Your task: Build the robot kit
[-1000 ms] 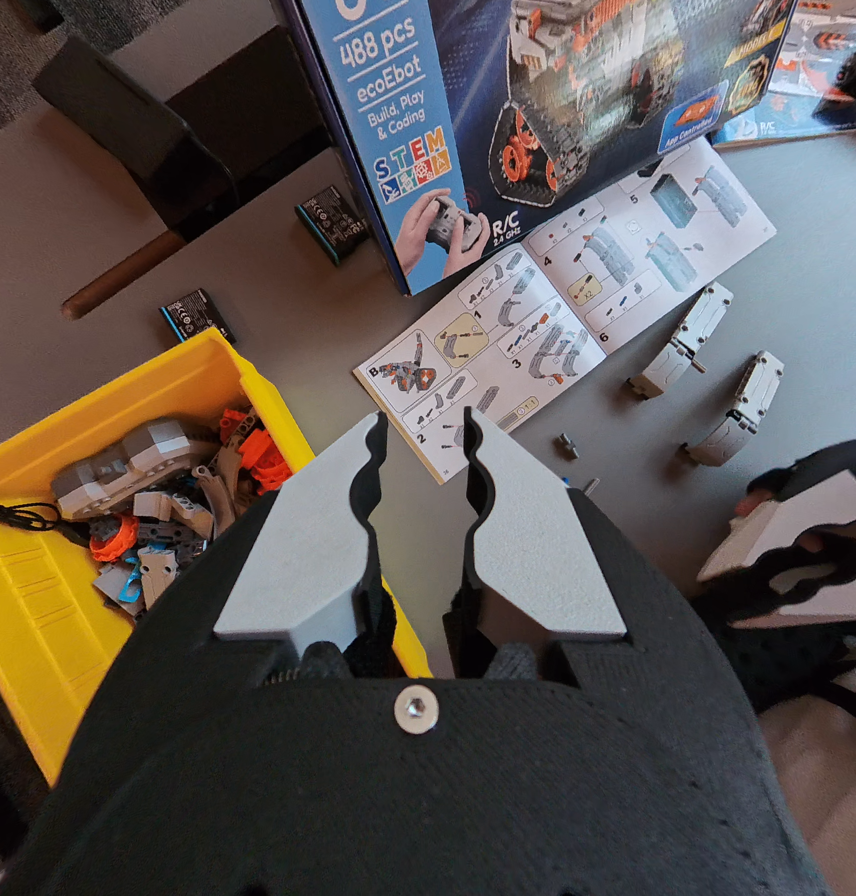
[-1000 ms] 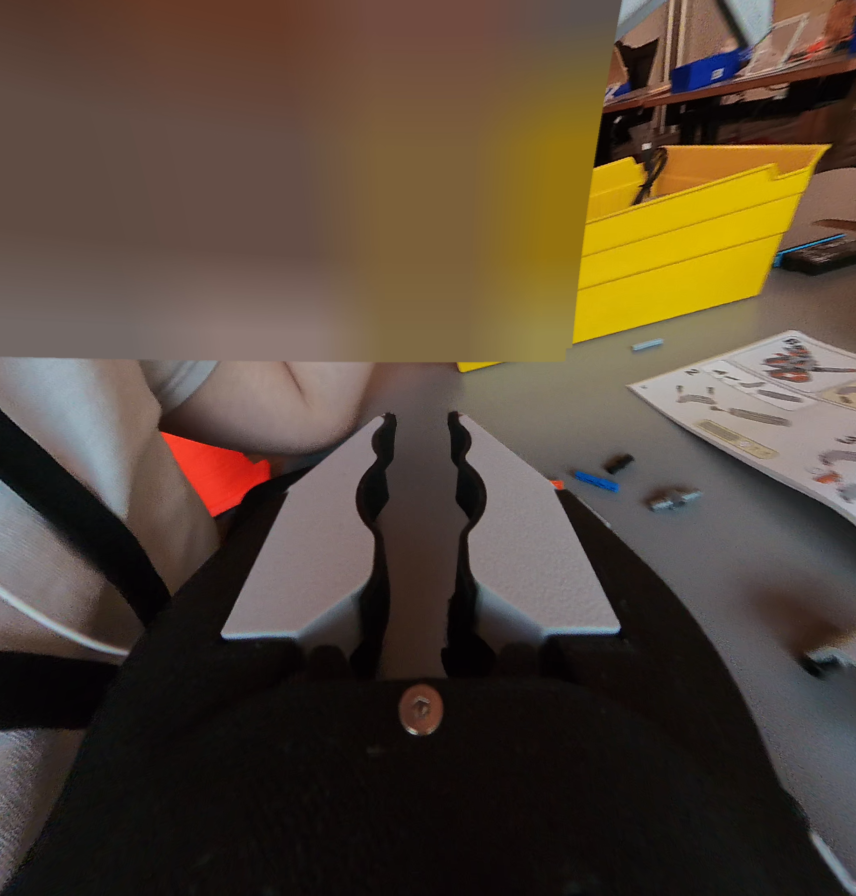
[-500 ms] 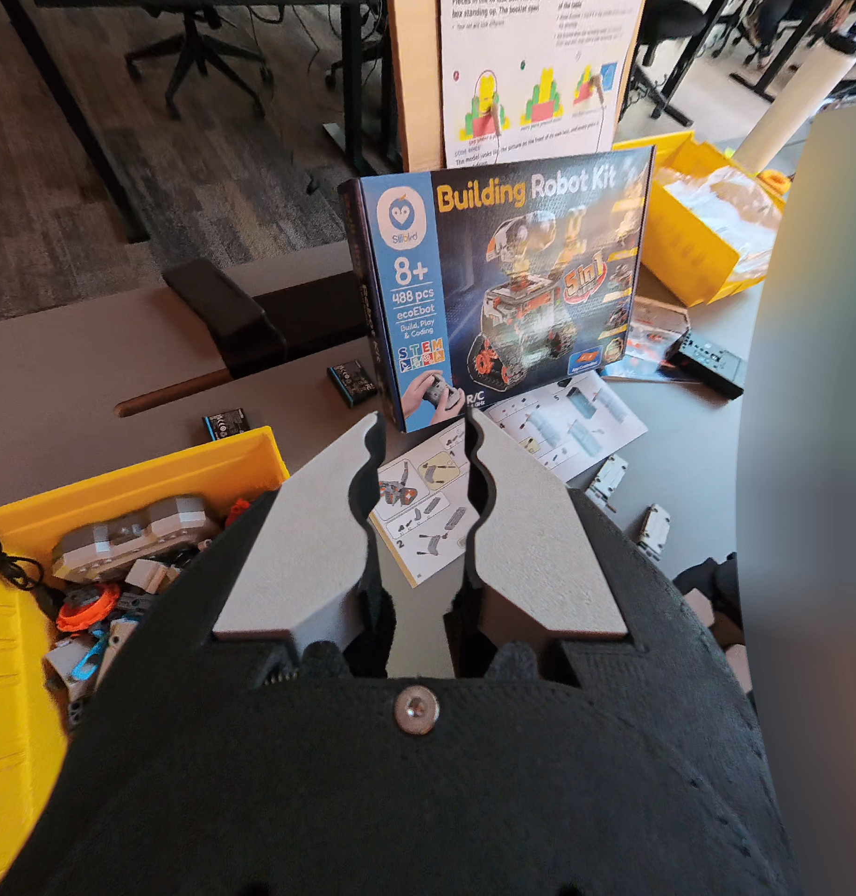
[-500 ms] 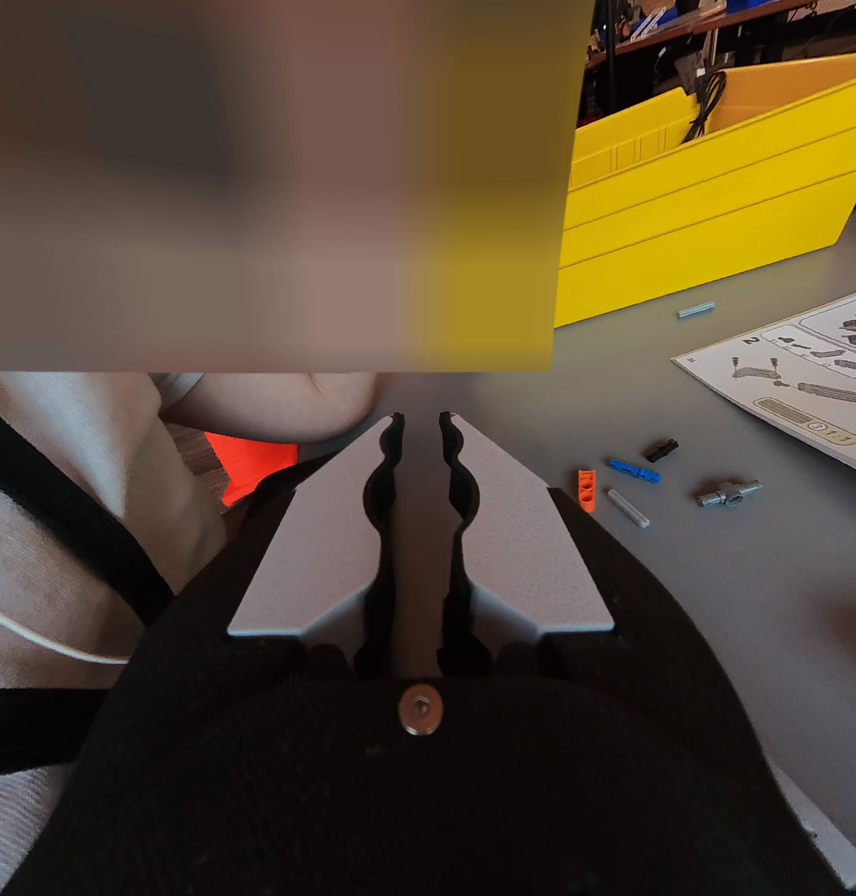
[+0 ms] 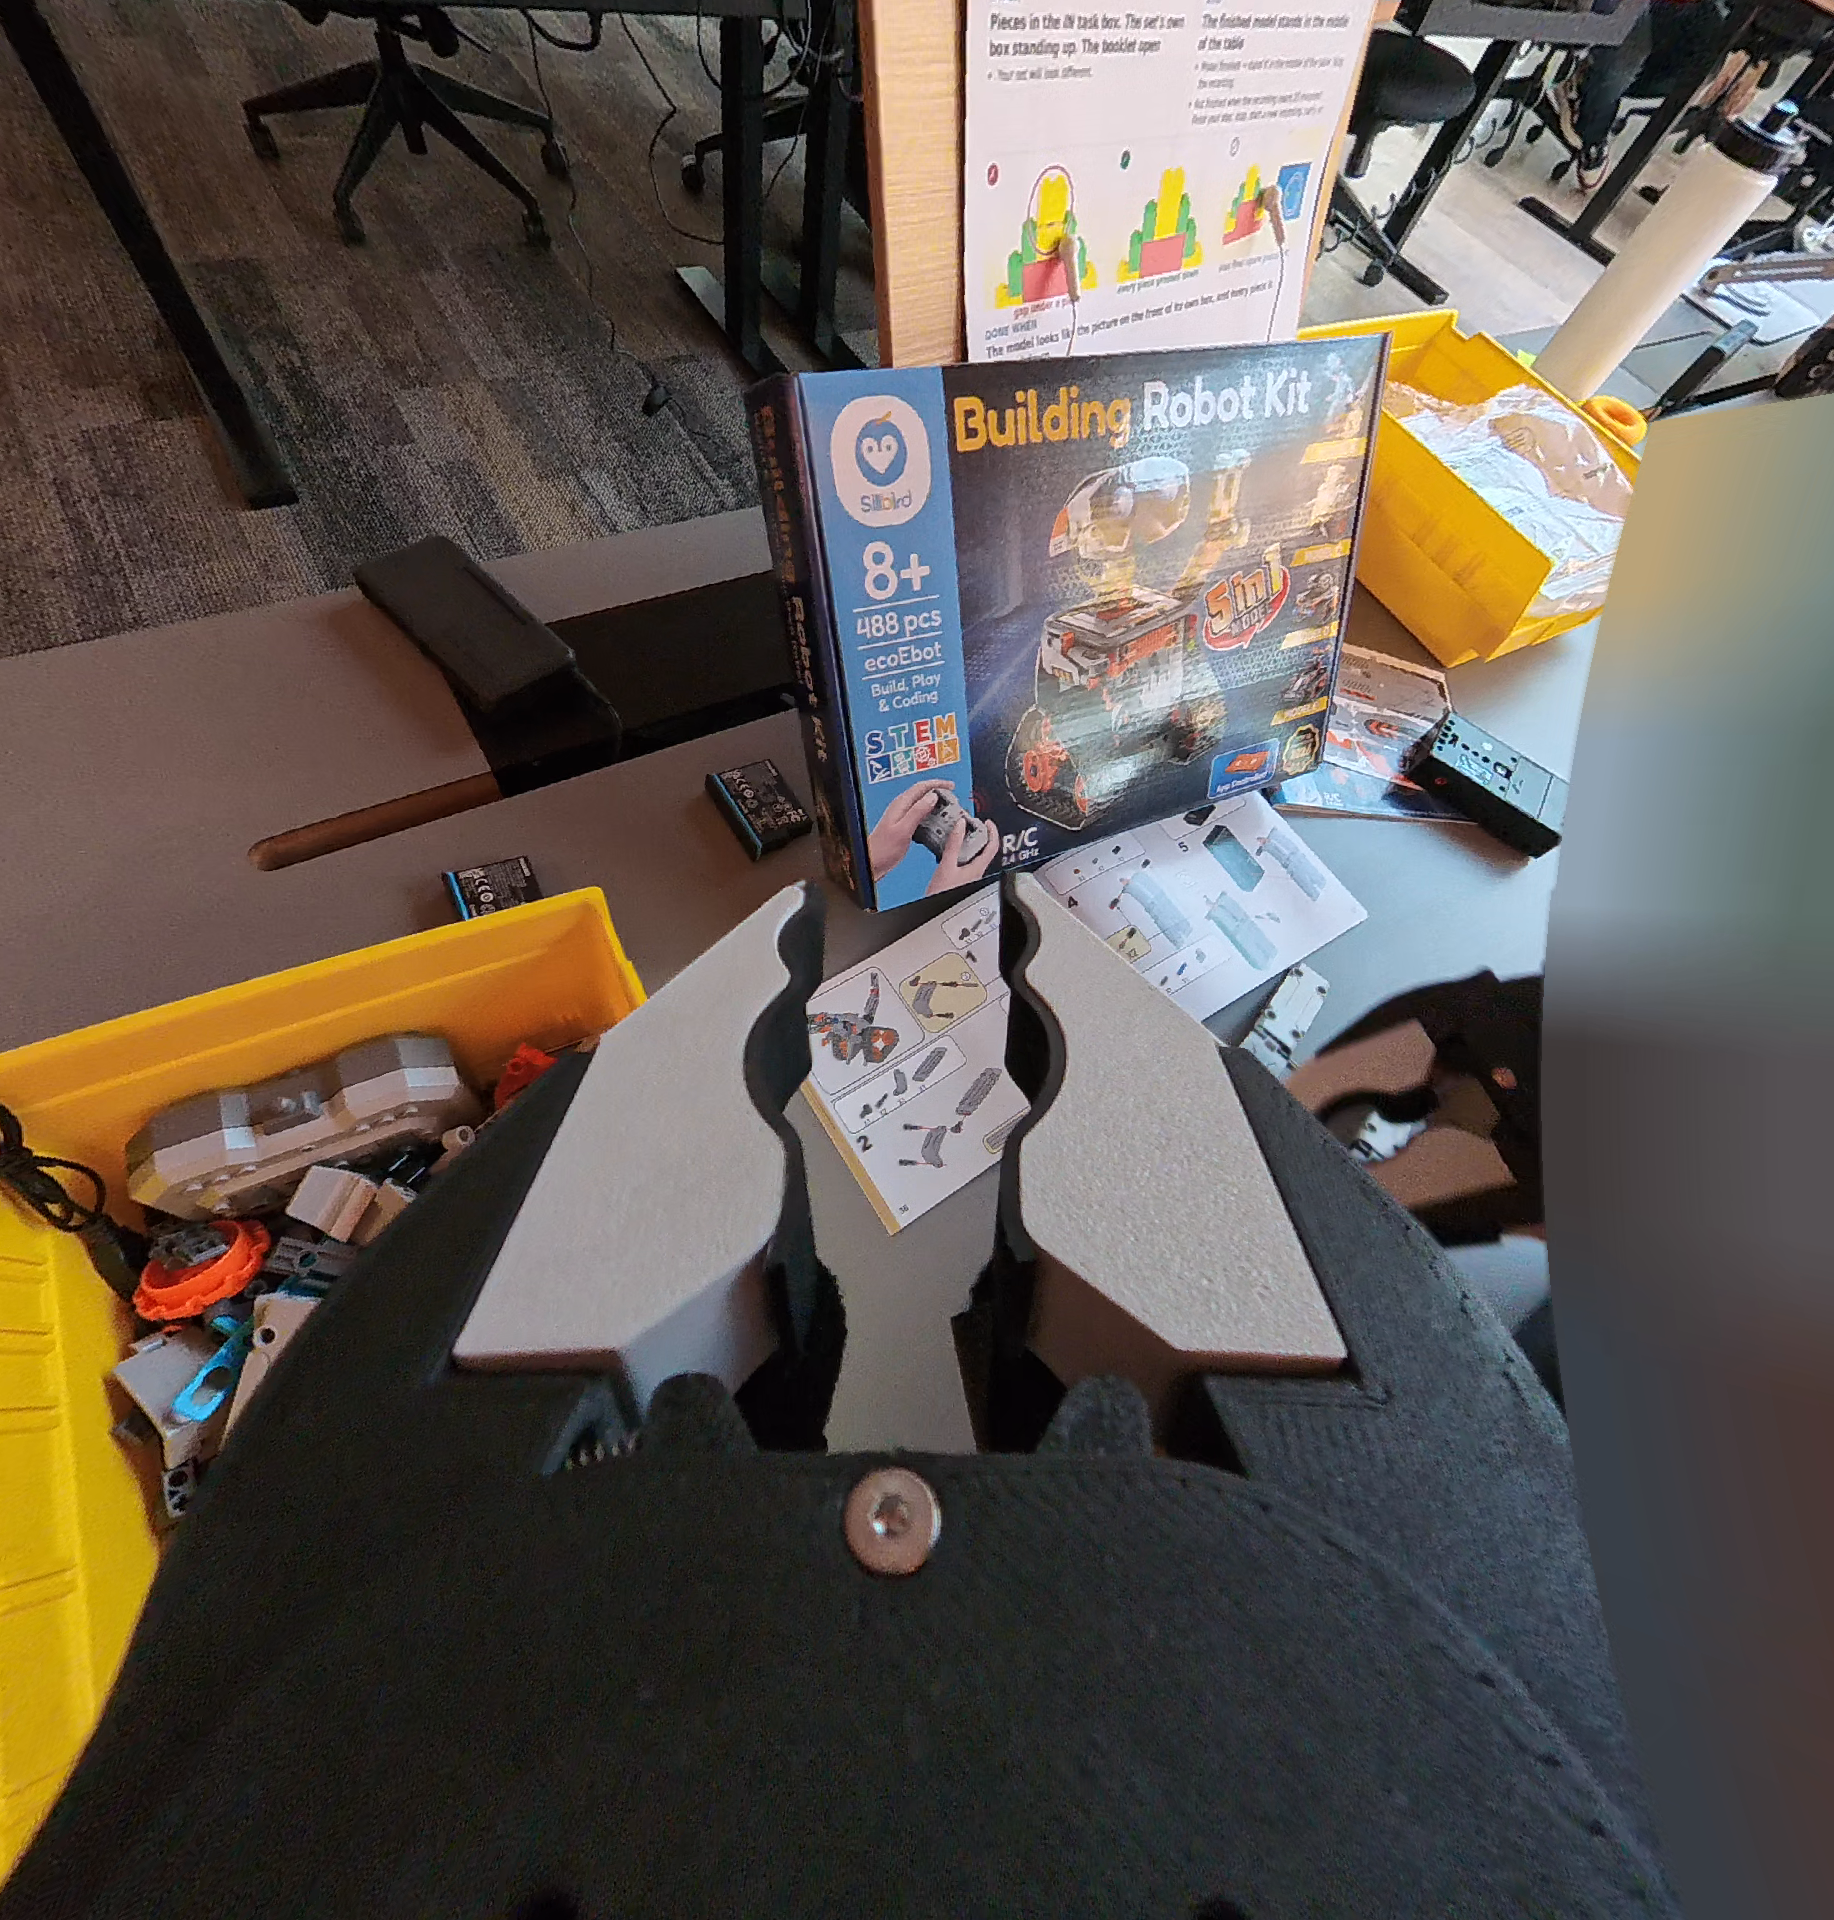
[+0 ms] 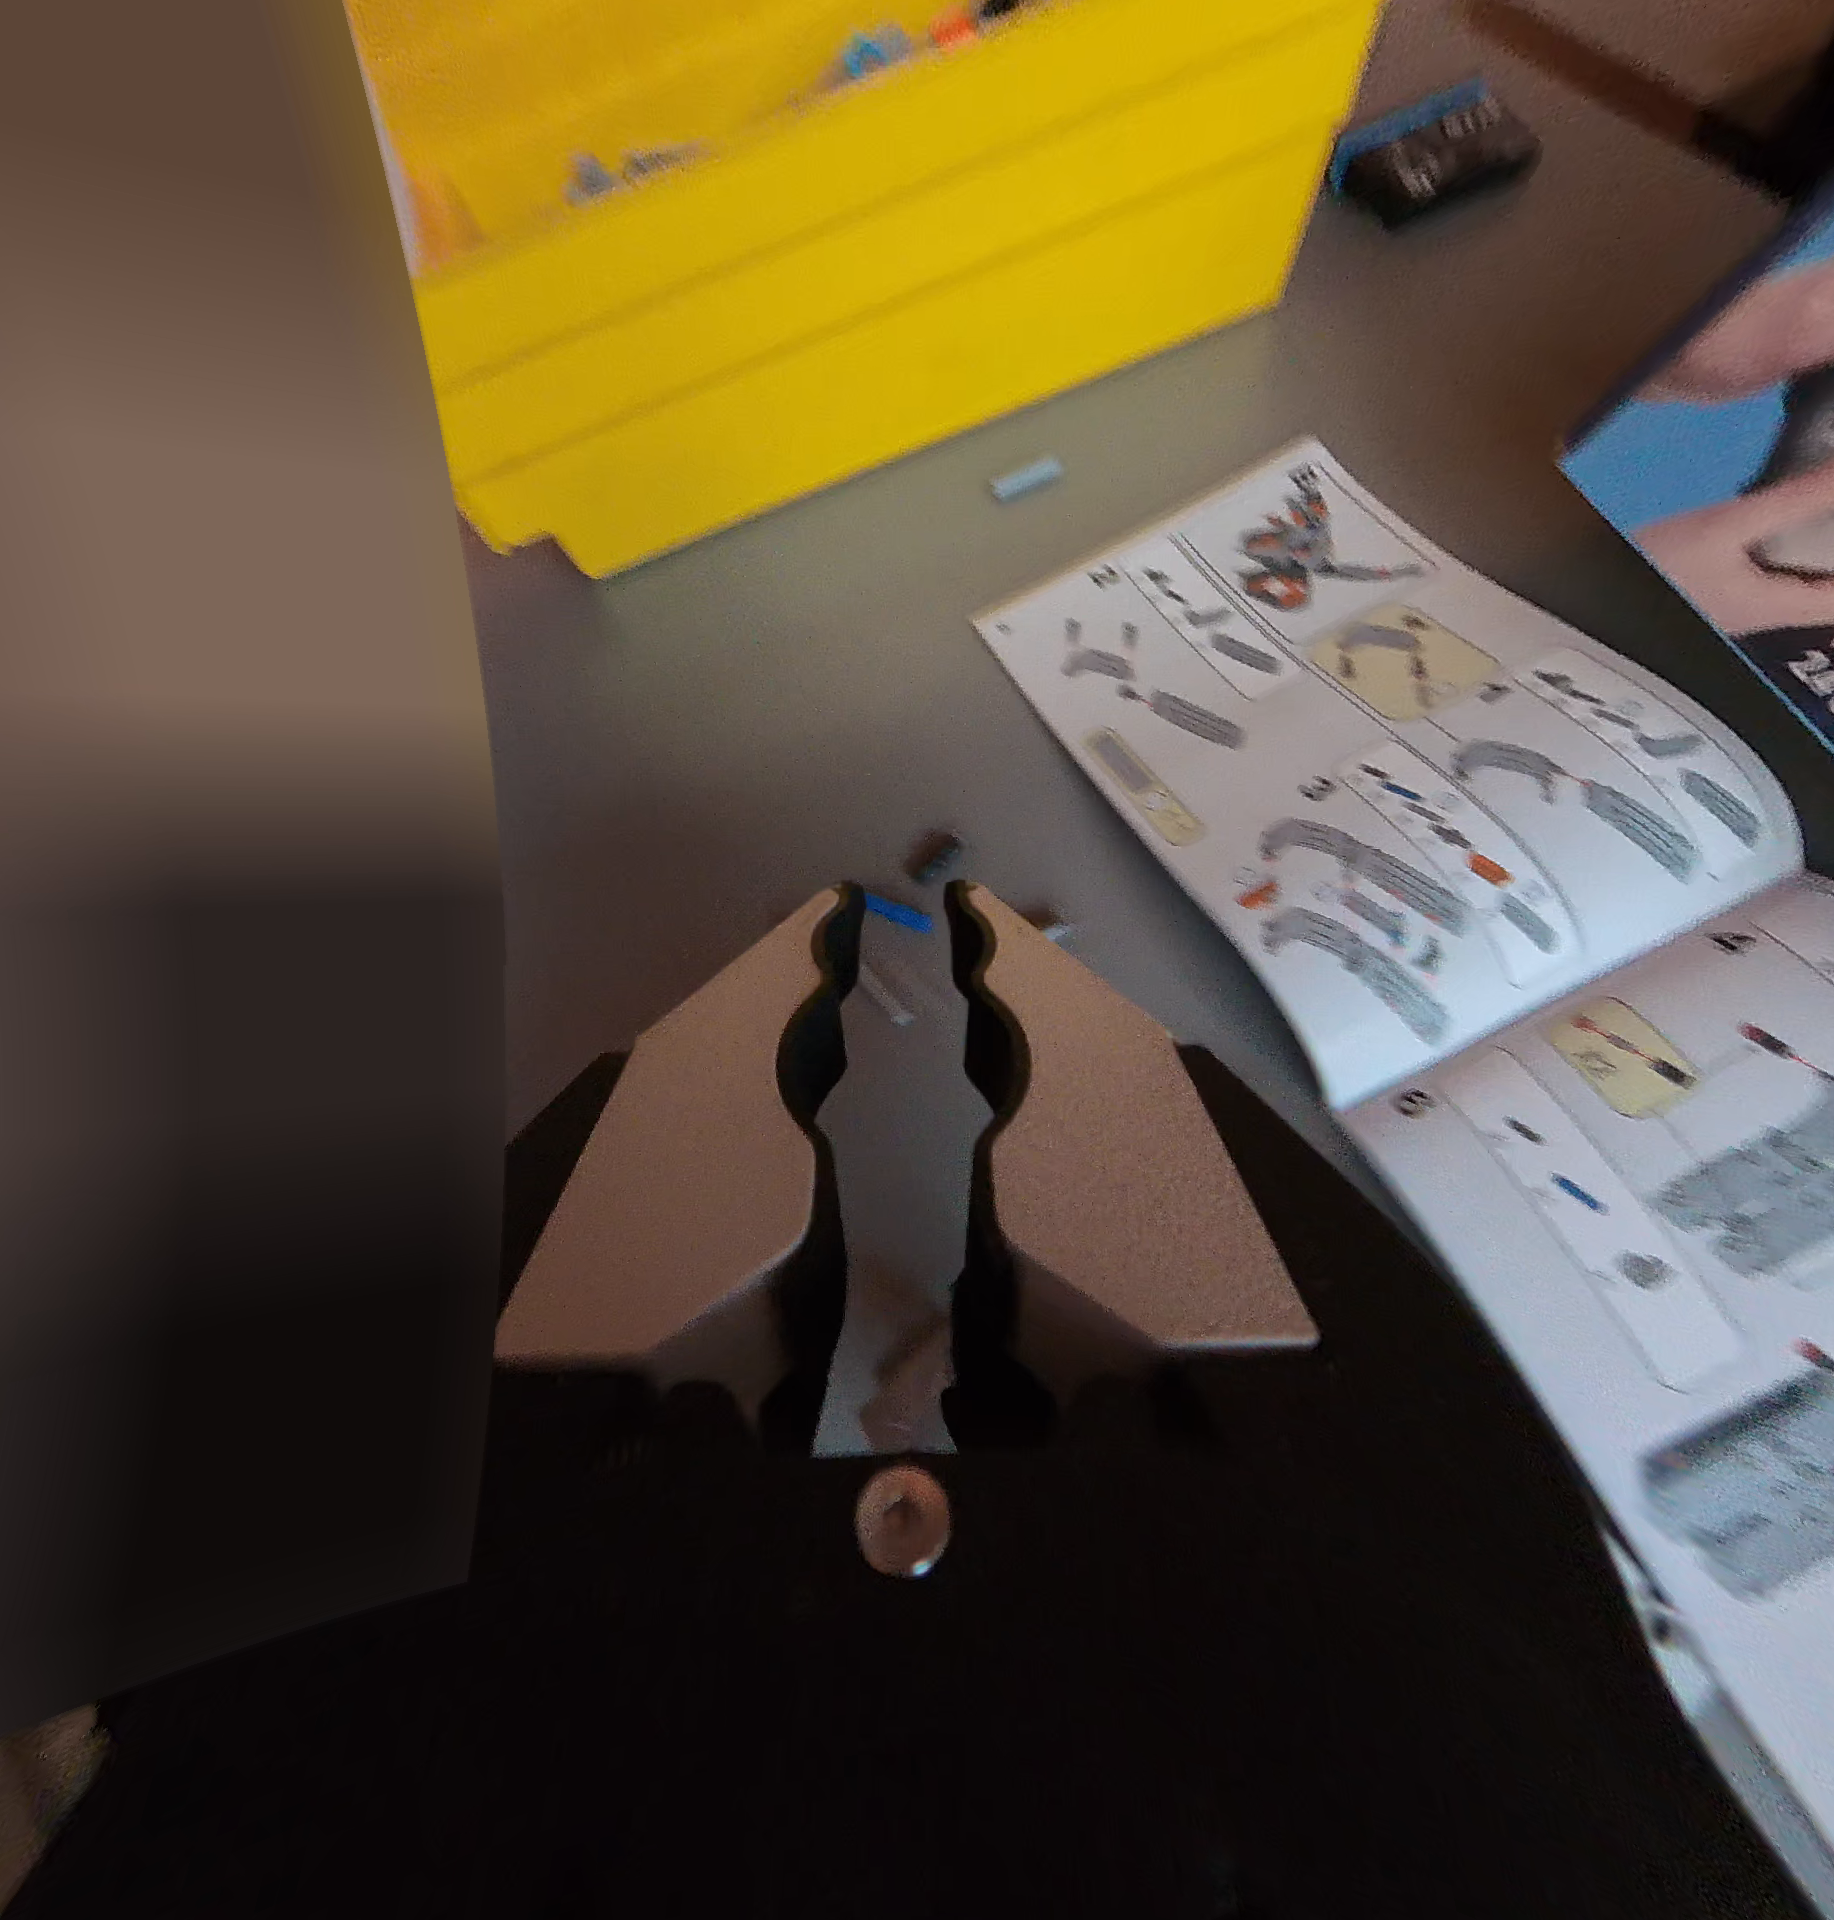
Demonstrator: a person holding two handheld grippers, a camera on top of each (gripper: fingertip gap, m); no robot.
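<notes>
My left gripper (image 5: 908, 899) is open and empty, held above the grey table over an open instruction booklet (image 5: 923, 1049). A blue kit box (image 5: 1079, 613) stands upright behind the booklet. A yellow bin (image 5: 300, 987) of grey, orange and blue building parts sits at the left. My right gripper (image 6: 902, 894) is open with a narrow gap and empty, low over the table. Small loose parts lie at its tips: a blue pin (image 6: 897, 912), a pale grey pin (image 6: 887, 992) and a dark connector (image 6: 937, 854). The booklet (image 6: 1412, 790) lies to its right.
A second yellow bin (image 5: 1453, 561) with plastic bags stands at the back right. Two small black battery packs (image 5: 762, 805) lie left of the box. A black device (image 5: 1489, 784) lies at the right. A pale stud (image 6: 1025, 480) lies by the near bin (image 6: 840, 312). One gripper's finger ends stand about 25 cm off the other's. To the pale grey pin (image 6: 887, 992): right tips about 7 cm, left tips about 30 cm. The dark connector (image 6: 937, 854) lies some 8 cm from my right tips, 30 cm from my left tips.
The left gripper tilted up from looking down at the table to facing the box. The right gripper swung down and right, from facing the person to hovering over the small loose parts.
</notes>
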